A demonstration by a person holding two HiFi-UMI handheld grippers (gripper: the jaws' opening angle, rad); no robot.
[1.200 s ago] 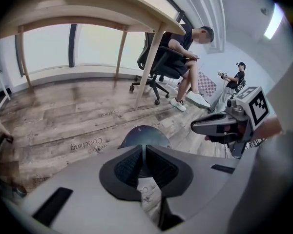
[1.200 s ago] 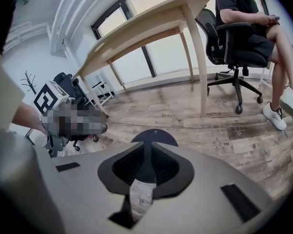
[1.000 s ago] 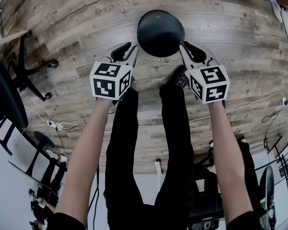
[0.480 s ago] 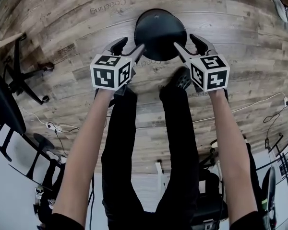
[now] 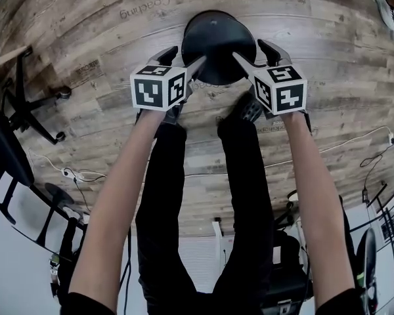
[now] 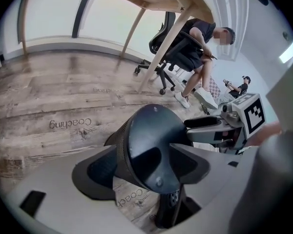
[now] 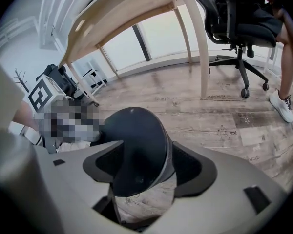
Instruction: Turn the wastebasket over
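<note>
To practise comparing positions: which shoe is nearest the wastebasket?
The camera-wearer's black shoe, right beside the wastebasket. The seated person's white shoes are far off, by the chair.

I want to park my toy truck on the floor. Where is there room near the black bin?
Free: bare floor between the wastebasket and the Coaching print, and the planks to its right. Crowded: left gripper and right gripper, jaws just opening, each straddle the wastebasket's side without gripping; a shoe sits just below.
</note>
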